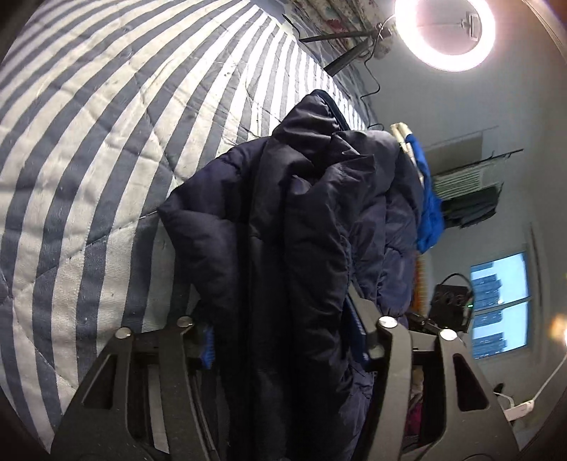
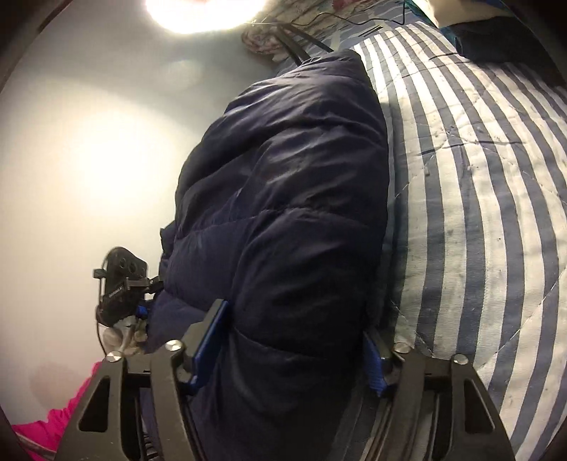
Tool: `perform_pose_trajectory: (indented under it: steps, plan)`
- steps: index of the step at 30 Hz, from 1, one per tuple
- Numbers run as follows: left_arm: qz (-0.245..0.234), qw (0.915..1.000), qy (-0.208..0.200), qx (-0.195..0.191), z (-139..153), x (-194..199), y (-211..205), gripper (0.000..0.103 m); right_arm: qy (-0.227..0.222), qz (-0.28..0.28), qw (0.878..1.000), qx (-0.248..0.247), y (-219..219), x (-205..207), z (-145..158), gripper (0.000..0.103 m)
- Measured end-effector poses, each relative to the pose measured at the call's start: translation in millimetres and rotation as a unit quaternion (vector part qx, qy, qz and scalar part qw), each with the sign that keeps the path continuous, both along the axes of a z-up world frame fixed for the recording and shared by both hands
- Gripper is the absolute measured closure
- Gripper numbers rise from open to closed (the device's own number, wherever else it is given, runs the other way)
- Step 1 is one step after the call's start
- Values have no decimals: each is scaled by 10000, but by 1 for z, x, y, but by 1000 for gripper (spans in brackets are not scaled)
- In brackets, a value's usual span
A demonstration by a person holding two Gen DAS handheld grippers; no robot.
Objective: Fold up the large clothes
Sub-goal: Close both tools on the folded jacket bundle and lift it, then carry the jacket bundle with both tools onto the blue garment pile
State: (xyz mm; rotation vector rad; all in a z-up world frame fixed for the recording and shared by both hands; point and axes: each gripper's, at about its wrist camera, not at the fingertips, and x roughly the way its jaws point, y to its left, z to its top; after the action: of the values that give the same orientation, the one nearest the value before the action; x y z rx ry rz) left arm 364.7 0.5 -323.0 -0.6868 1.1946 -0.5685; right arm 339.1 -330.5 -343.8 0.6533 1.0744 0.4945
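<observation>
A dark navy puffer jacket hangs bunched in front of the left wrist camera, above a blue-and-white striped quilt. My left gripper is shut on the jacket, the thick fabric filling the gap between its blue-padded fingers. In the right wrist view the same jacket bulges up from my right gripper, which is shut on it, beside the striped quilt. The far gripper shows at the left, against the jacket's edge.
A bright ring light on a tripod stands past the quilt's far edge. A blue garment hangs by a wall unit. A window is at the right. Pink cloth lies low left in the right wrist view.
</observation>
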Motion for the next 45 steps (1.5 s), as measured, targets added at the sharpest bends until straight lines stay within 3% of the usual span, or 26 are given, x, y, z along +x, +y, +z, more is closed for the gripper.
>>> perform_pose_trajectory:
  steps: [4,6,10,17,26,34,41,45]
  plan:
    - [-88,9976,-331,605,19,-8,-17,64,-52,52,9994,-350,14,2,11,60]
    - [-141,9954,-490,817,29,-12,-23,75,-125,103,9975,-690,26,2,23,70]
    - [-233,9886,-878,1205,53,-23,-39,82,-264,224,9896,-1399,51,3,42,77]
    - [-481,9826,-1266,1271,90,-39,-69,86,-542,339,9718,-2272,69,-6,77,81]
    - [-1009,9709,-1770,1256,130,-39,-130,86,-823,198,9556,-2824,20,-32,120,82]
    - [-1537,9541,-2229,1275,159,-18,-215,86,-1021,-109,9336,-3433,-38,-35,163,82]
    - [-1851,9373,-2677,1244,187,20,-299,86,-1121,-438,9123,-3915,-98,-9,199,82]
    - [-1893,9313,-2877,1185,204,54,-345,86,-1224,-685,8961,-4211,-142,27,222,83]
